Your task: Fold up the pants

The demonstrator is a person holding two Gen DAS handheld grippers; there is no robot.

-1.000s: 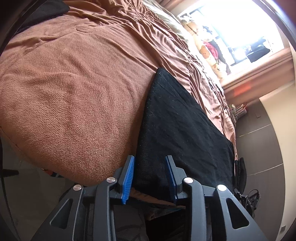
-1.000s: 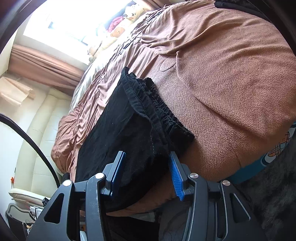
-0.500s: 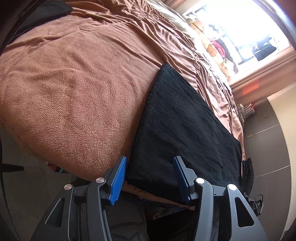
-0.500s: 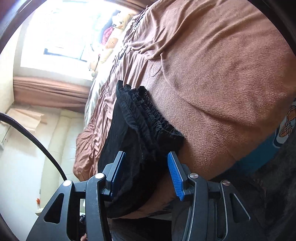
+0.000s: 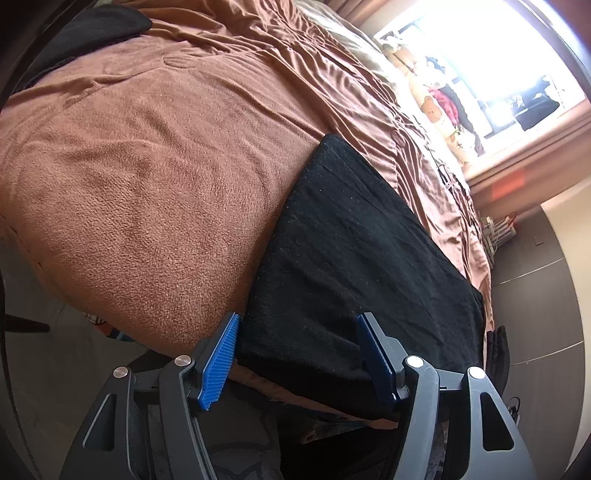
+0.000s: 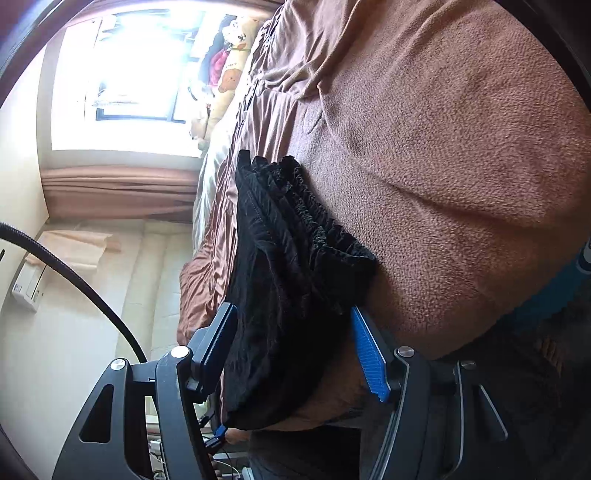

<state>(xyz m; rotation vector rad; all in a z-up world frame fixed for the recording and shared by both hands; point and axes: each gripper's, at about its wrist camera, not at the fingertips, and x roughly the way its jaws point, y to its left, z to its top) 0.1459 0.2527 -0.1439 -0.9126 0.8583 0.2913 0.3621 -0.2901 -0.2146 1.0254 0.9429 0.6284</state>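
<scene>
Black pants (image 5: 354,251) lie folded flat on the brown bed blanket (image 5: 147,177) near the bed's front edge. My left gripper (image 5: 299,358) is open, its blue pads either side of the pants' smooth near corner without pinching it. In the right wrist view the pants' gathered elastic waistband end (image 6: 295,236) lies stacked at the bed edge. My right gripper (image 6: 295,350) is open, its jaws standing wide on both sides of that end.
A brown rumpled sheet and pale pillows (image 5: 369,51) lie toward the bright window (image 5: 509,74). Plush toys (image 6: 229,81) sit by the window. A dark garment (image 5: 81,33) lies at the bed's far corner. A black cable (image 6: 74,273) arcs by the padded headboard wall.
Both grippers have opened wider and drawn back a little from the pants. The right wrist view has tilted, with the waistband end now seen more edge-on.
</scene>
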